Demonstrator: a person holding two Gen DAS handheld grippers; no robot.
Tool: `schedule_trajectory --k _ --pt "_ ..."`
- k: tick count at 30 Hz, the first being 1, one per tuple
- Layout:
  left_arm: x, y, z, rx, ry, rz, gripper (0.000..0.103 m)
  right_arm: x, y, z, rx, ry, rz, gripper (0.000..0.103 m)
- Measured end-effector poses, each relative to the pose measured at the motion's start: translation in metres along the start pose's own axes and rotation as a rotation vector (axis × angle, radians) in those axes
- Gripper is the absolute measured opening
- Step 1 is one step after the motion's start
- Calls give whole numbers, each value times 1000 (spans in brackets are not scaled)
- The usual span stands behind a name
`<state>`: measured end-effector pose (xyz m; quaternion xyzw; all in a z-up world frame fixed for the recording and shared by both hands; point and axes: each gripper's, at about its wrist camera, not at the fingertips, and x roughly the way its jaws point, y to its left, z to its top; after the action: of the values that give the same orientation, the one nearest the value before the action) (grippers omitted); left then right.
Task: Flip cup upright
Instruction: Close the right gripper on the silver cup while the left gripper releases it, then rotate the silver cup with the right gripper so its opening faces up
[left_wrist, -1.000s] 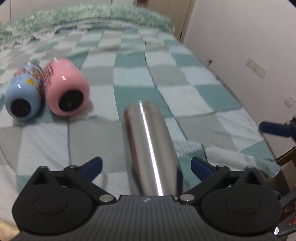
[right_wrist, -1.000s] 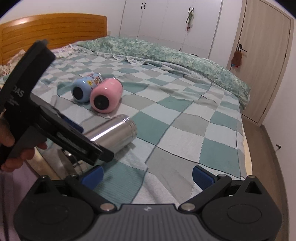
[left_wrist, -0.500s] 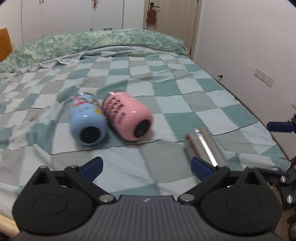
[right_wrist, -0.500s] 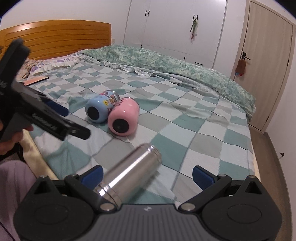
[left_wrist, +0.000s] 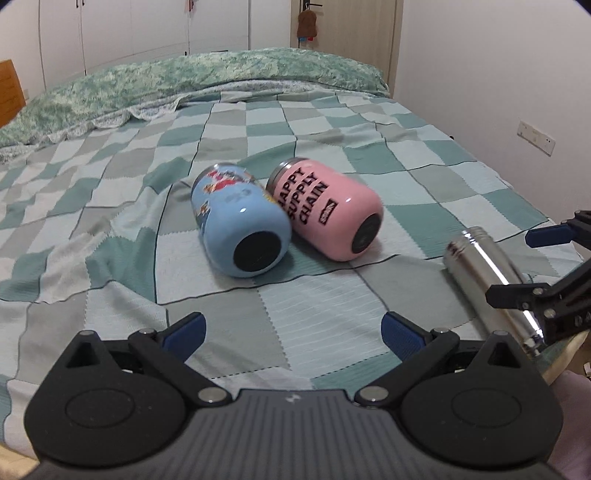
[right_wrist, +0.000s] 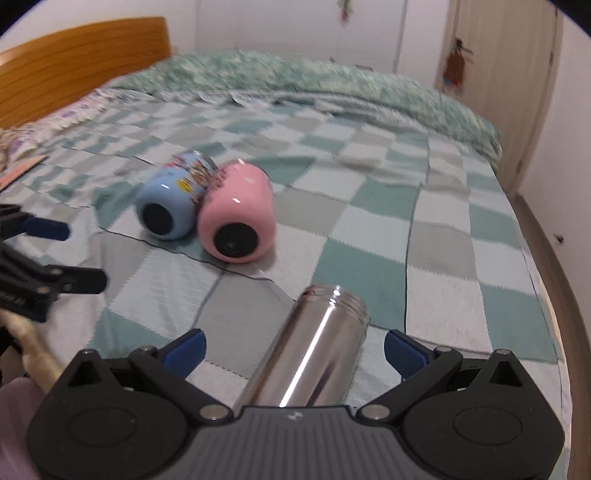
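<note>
Three cups lie on their sides on the checked bedspread. A blue cartoon-print cup (left_wrist: 240, 225) and a pink cup (left_wrist: 325, 210) reading HAPPY SUPPLY CHAIN touch side by side, bases toward me; they also show in the right wrist view, blue (right_wrist: 170, 201) and pink (right_wrist: 236, 214). A steel cup (right_wrist: 310, 350) lies near the bed's front edge, mouth pointing away, between the open jaws of my right gripper (right_wrist: 293, 349), untouched. It shows at right in the left wrist view (left_wrist: 487, 273). My left gripper (left_wrist: 291, 330) is open and empty, short of the blue and pink cups.
A green quilt (left_wrist: 184, 81) is bunched along the far side of the bed. A wooden headboard (right_wrist: 74, 66) stands at the left. The bed's right edge (right_wrist: 532, 236) drops to the floor by a wall and a door (right_wrist: 517, 85).
My left gripper has swung left off the steel cup and now faces the blue and pink cups. My right gripper has moved in so that the steel cup lies between its jaws.
</note>
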<state>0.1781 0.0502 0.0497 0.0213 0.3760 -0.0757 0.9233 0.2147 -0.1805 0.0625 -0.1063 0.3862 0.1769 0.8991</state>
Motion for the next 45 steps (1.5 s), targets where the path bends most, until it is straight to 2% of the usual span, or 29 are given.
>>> schedule_trajectory --k 6,11,22,27,29,35,39,41,45 --pt "17 10 -2 -6 8 -12 103 36 -11 11 105 95 -47 102" --pt "31 17 0 1 13 -17 103 62 -20 16 168 171 -64 97" --pt "43 16 -1 47 0 -46 103 76 -21 21 194 226 -55 96" --pt "43 14 -1 46 -2 -52 103 79 -22 21 224 255 -36 70" --pt "43 14 -1 46 -3 -52 103 77 -23 21 225 250 -32 66" --pt "39 12 -1 38 -19 -60 103 55 -27 19 232 161 0 63" --pt "32 9 2 34 -36 -69 103 26 -30 23 223 42 23 63" --pt "29 6 5 33 -47 -69 103 10 -32 27 194 -42 2 62" --pt "24 2 13 21 -70 -68 103 -9 -38 34 142 -207 -97 62"
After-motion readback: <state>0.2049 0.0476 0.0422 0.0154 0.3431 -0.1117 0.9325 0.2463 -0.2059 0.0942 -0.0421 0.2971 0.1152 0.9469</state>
